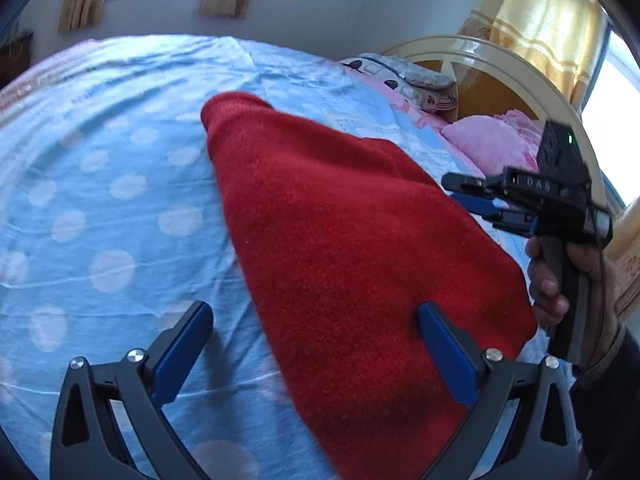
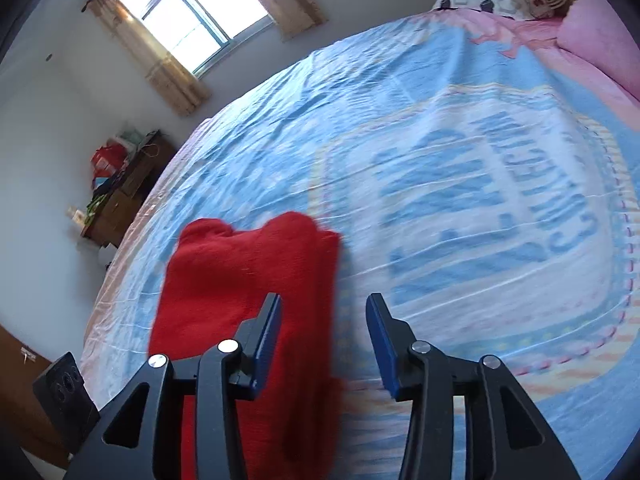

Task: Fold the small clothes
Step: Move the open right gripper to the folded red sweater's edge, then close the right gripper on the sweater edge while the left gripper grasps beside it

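Red garment [image 1: 340,240] — fuzzy knitted cloth, matt. Bedsheet [image 1: 120,160]: thin printed woven cloth, smooth, lightly creased. Left gripper [image 1: 316,344]: matt black plastic arms, blue matt pads, shiny metal pivot screws. Headboard [image 1: 480,56] — glossy lacquered finish. Curtains [image 2: 160,68]: coarse-looking cloth.
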The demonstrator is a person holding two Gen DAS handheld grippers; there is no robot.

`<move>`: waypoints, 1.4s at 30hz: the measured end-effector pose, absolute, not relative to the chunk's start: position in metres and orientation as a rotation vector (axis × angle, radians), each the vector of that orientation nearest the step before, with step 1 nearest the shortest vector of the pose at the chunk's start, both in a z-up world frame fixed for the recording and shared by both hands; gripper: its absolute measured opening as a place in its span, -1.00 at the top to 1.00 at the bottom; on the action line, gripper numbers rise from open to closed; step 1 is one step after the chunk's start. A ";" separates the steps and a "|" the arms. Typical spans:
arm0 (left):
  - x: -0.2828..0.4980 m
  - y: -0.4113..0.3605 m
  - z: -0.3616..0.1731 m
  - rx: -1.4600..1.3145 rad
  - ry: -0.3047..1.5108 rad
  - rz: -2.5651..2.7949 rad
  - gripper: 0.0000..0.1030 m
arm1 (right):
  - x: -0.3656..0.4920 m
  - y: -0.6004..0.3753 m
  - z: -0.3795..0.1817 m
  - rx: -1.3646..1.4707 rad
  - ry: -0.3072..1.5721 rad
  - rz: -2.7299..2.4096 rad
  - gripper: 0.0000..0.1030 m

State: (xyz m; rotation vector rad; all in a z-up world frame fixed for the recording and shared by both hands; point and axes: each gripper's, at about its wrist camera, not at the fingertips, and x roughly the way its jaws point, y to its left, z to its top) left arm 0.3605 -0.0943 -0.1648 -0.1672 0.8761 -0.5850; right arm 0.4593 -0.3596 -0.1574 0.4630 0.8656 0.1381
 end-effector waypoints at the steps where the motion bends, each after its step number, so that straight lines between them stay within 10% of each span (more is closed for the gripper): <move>1: 0.361 -0.093 -0.166 -0.177 0.881 -0.588 -1.00 | 0.460 -0.363 -0.160 0.467 0.868 0.133 0.02; 21: 0.359 -0.095 -0.167 -0.179 0.883 -0.612 -1.00 | 0.509 -0.352 -0.192 0.613 0.892 0.312 -0.30; 26: 0.359 -0.096 -0.167 -0.181 0.884 -0.626 -1.00 | 0.510 -0.342 -0.193 0.569 0.905 0.301 0.18; 38: 0.341 -0.092 -0.153 -0.187 0.876 -0.702 0.20 | 0.466 -0.332 -0.169 0.625 0.804 0.322 0.54; 42: 0.323 -0.090 -0.143 -0.126 0.871 -0.697 0.27 | 0.438 -0.327 -0.155 0.622 0.771 0.319 0.55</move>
